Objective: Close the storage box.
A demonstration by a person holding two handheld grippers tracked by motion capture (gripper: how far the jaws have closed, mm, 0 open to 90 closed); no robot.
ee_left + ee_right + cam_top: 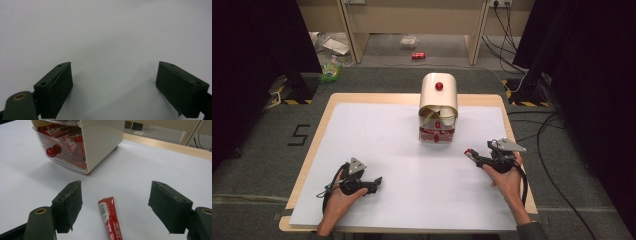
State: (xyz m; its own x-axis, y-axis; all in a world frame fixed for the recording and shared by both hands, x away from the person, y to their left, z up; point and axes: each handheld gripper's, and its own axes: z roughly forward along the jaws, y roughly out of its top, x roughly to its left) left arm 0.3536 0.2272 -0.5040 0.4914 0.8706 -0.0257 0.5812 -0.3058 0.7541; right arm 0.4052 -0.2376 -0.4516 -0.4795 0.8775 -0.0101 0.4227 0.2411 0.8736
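Note:
A cream box with a rounded top (pixel 439 95) stands at the far middle of the white sheet (pixel 402 165), with a red knob on its top. Its clear lower drawer (pixel 62 147) holds several red stick packets and has a red knob. One red stick packet (pixel 111 218) lies flat on the sheet between the jaws of my right gripper (pixel 115 202), whose pads stand wide apart and do not touch it. In the high view the right gripper (pixel 472 155) lies right of the box with the packet (pixel 469 151) at its tip. My left gripper (pixel 113 87) is open over bare sheet at the near left (pixel 376 183).
The sheet covers a wooden table (pixel 492 99). On the floor beyond it lie a red can (pixel 418 55), plastic wrappers and cables. Black stands flank the table on both sides.

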